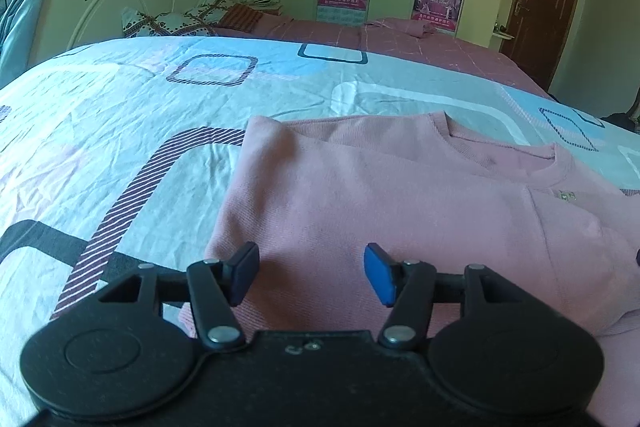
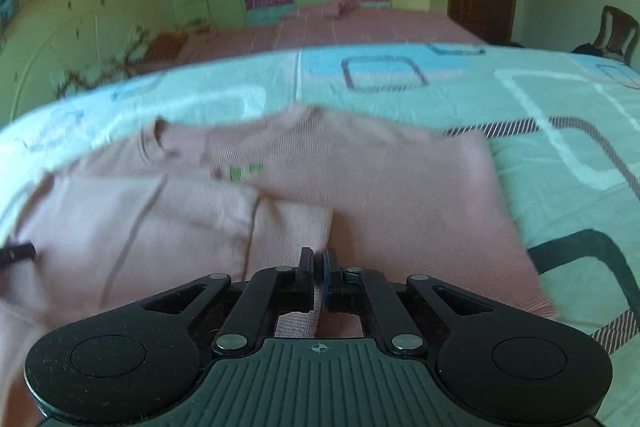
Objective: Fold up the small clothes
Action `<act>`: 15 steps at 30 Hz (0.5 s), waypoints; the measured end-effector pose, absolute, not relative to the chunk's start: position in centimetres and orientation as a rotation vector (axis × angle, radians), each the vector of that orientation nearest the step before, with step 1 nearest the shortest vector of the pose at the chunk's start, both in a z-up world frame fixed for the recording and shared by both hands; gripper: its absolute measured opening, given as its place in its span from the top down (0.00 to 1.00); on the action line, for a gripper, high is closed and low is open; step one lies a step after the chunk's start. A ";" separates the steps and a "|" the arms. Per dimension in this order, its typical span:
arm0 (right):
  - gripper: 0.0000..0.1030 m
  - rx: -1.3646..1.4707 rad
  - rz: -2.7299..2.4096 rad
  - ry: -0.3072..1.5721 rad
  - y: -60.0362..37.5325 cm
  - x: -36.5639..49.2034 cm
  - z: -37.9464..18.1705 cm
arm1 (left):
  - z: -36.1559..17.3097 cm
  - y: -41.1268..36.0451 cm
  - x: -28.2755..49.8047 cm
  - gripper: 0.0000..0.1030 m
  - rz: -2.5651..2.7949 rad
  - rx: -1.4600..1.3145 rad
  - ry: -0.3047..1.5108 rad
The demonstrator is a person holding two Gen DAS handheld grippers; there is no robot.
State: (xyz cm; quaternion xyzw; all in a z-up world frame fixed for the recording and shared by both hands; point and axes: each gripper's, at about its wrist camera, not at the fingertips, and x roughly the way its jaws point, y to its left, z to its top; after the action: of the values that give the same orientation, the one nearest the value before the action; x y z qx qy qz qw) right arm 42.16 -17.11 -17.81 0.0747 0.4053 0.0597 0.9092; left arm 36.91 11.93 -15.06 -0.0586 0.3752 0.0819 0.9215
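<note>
The right claw (image 2: 318,277) is closed on a fold of the pink shirt (image 2: 360,187); the left claw (image 1: 311,273) stands half open and empty above the shirt on the bed (image 1: 120,115).

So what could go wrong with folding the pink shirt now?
1. The right tongs pinch only a thin bit of the pink shirt, a sleeve cuff by the look of it, so it might slip out when pulled.
2. The left tongs are open above the shirt and hold nothing, so the whole shirt could slide on the bedsheet instead of folding.
</note>
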 end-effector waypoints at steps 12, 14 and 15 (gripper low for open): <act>0.98 0.129 0.215 0.909 -14.5 41.5 -19.0 | -16.1 9.1 35.7 0.41 0.157 -0.066 0.812; 0.98 0.129 0.205 0.910 -15.1 41.4 -19.0 | -15.7 8.9 35.3 0.41 0.157 -0.070 0.814; 0.97 0.133 0.203 0.907 -15.4 41.2 -18.7 | -15.5 8.8 35.1 0.41 0.156 -0.073 0.812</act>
State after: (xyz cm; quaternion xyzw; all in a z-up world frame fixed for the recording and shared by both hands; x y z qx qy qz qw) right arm 41.23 -15.42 -18.74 0.0643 0.4369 0.0977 0.8919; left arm 35.07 8.82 -15.53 -0.0355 0.3944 0.0760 0.9151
